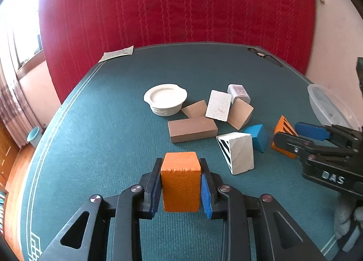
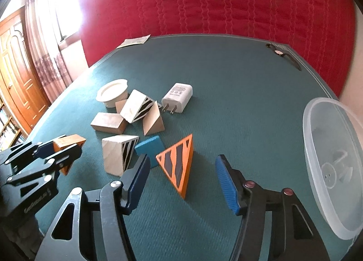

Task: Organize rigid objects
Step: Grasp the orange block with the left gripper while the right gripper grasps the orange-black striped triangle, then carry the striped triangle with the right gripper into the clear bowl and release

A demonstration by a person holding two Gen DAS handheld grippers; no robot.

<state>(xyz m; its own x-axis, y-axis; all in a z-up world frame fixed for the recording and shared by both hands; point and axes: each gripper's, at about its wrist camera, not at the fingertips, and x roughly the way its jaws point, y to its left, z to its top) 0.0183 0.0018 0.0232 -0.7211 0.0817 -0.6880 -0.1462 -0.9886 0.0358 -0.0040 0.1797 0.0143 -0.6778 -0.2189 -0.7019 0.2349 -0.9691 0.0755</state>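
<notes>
A: Blocks lie scattered mid-frame on the green table [image 2: 226,84]; our right gripper [image 2: 181,177] hangs spread wide, touching nothing, with the orange striped wedge [image 2: 178,163] standing between its pads; the wedge's long axis runs away from us toward upper right of the right wrist view.

B: Agreed; that gripper is nearest the wedge, so we judge closing across its slanted faces comes next; the clear container [image 2: 333,165] waits at right edge of frame.

A: Our left gripper [image 1: 180,184] is clamped on the orange block [image 1: 180,181], centre-bottom of the left wrist view, lifted or resting we cannot tell; the white striped wedge [image 1: 238,152] sits just right of it, apart.

B: Slanted faces may slip.
</notes>
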